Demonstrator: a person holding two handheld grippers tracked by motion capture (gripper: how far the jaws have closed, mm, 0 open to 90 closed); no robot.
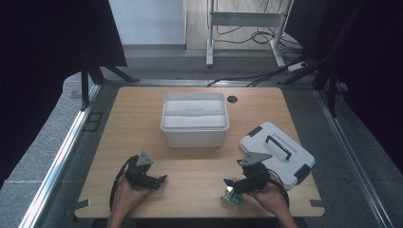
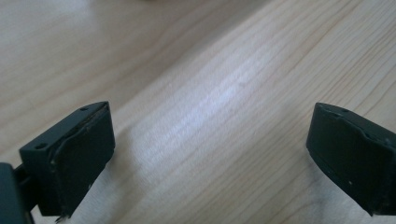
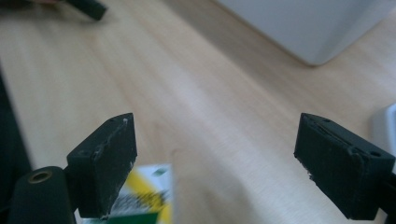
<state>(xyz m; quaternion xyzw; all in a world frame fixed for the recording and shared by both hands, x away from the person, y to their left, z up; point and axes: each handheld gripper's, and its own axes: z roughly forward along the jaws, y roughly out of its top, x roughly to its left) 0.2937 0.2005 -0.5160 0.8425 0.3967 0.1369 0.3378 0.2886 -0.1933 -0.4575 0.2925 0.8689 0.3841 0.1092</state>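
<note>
Nearby, white bin (image 1: pixel 195 126), detached lid (image 1: pixel 277 147).

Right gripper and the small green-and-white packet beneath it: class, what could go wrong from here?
The right gripper is open with the packet off-centre beside one jaw, so closing may push it away rather than pinch it. The packet also lies near the table's front edge and could slide off. The lid sits close to the right hand.

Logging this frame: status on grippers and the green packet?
Left gripper open, over bare table. Right gripper open, packet by its left finger, not gripped. Bin open, lid set aside; nothing in the way.
</note>
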